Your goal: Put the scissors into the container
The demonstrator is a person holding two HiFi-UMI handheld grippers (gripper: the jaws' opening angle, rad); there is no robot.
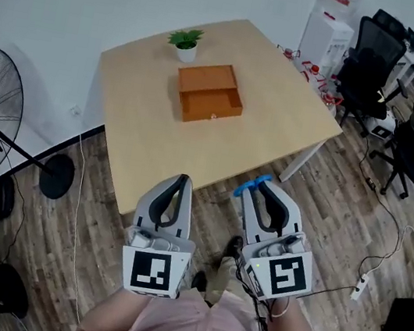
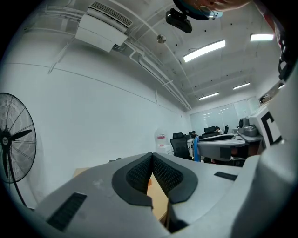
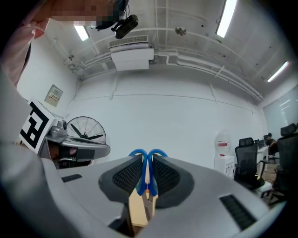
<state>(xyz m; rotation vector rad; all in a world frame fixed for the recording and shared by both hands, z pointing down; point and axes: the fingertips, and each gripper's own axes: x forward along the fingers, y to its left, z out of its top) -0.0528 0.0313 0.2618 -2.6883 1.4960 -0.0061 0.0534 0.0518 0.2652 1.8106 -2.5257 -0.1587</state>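
Right gripper [image 1: 262, 186] is clamping the scissors [image 1: 250, 185]; left gripper [image 1: 181, 181] is idling, pinched empty.
Advisable: gripping firmly, releasing only once over the container [image 1: 212, 111].

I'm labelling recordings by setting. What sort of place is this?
Probably an office: black desk chairs along the right, a water dispenser by the wall, and a wooden table.

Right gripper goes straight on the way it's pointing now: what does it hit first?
Probably the white wall. The right gripper, shut on the blue scissors, points across the table toward the orange container, but its own view looks level, above them. Depth is unclear.
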